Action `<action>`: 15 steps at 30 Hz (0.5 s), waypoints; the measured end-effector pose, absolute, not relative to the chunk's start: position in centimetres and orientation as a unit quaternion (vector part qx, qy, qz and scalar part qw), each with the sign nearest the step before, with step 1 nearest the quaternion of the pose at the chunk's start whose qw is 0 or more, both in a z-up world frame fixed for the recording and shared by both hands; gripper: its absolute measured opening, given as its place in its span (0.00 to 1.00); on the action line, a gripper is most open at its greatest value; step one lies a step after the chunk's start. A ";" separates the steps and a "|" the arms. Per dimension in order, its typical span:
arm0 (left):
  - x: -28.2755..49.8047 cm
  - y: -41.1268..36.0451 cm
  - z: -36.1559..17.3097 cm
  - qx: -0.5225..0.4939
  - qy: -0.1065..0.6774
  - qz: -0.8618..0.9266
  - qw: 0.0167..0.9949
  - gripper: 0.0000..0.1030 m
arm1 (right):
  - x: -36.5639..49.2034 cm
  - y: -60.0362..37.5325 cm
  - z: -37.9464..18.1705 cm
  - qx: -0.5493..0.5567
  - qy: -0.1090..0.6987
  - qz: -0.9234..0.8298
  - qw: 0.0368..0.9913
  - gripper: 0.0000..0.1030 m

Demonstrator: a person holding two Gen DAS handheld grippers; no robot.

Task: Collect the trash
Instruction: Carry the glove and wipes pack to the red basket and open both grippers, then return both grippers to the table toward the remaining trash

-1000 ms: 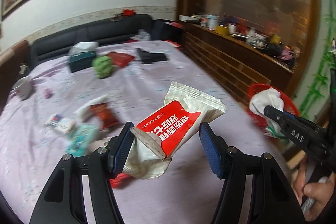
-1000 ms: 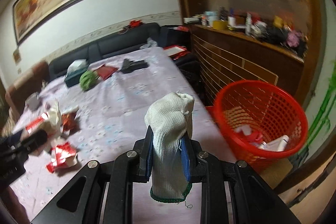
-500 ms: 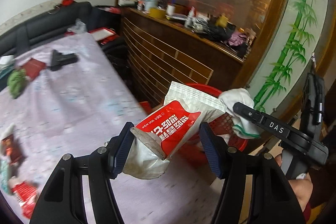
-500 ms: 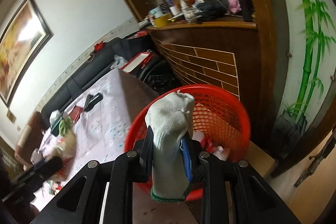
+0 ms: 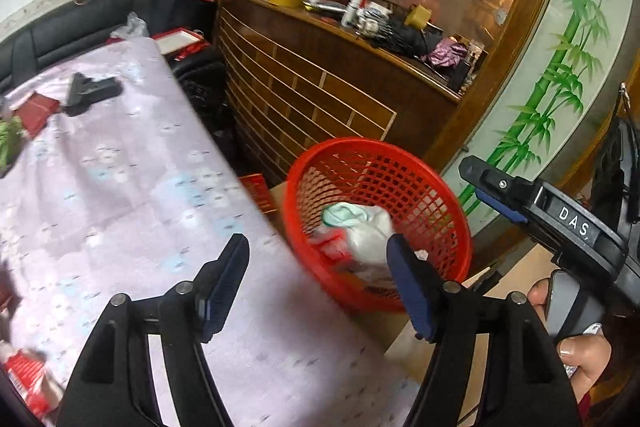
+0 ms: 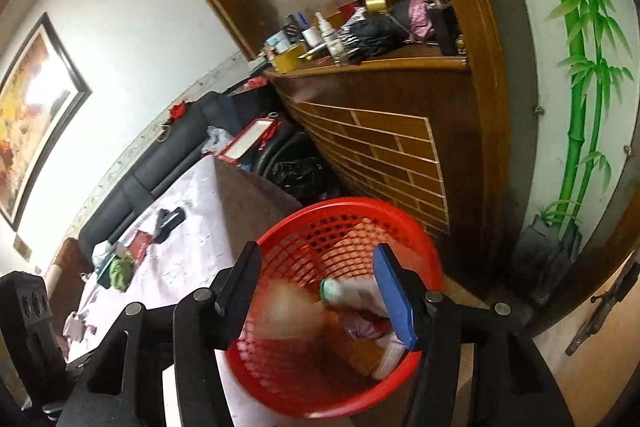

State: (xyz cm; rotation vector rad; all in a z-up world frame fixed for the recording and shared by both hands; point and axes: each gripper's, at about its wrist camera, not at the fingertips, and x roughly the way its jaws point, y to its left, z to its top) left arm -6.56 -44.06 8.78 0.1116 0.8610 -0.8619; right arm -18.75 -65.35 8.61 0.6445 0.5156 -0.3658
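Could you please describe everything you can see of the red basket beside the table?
The red basket is round, plastic-looking, with open lattice walls and a solid rim. It stands upright beside the edge of the table, which is covered with a pale purple cloth, in front of a wooden cabinet. Inside lie a white cloth glove with a green cuff and blurred red-and-white wrappers. Neither gripper touches it.

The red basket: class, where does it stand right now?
The red basket stands on the floor off the table's corner, in front of the brick-patterned wooden cabinet. In both wrist views it lies just beyond the gripper fingers, with trash inside.
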 end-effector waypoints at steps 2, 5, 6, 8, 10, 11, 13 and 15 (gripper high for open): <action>-6.9 -42.2 9.0 0.053 0.399 -0.399 0.824 0.69 | -18.8 -63.9 8.9 0.300 0.252 -0.167 0.905 0.61; -7.4 -38.7 9.2 0.049 0.391 -0.390 0.832 0.69 | -18.4 -61.1 9.2 0.281 0.258 -0.145 0.913 0.61; -7.6 -37.4 9.2 0.051 0.389 -0.383 0.836 0.69 | -18.1 -59.9 9.3 0.275 0.263 -0.132 0.915 0.61; -7.8 -35.0 9.1 0.053 0.388 -0.372 0.842 0.70 | -17.6 -57.7 9.2 0.265 0.271 -0.108 0.919 0.61; -7.9 -33.0 8.9 0.059 0.390 -0.362 0.845 0.70 | -16.9 -55.3 9.1 0.251 0.280 -0.087 0.922 0.61; -8.0 -31.5 8.7 0.061 0.391 -0.356 0.846 0.70 | -16.4 -53.8 9.0 0.243 0.287 -0.072 0.924 0.62; -8.1 -29.2 8.4 0.062 0.393 -0.353 0.847 0.70 | -15.6 -51.7 8.6 0.232 0.299 -0.052 0.924 0.62; -7.9 -26.3 7.8 0.069 0.397 -0.341 0.849 0.70 | -14.5 -48.8 8.2 0.214 0.315 -0.025 0.924 0.62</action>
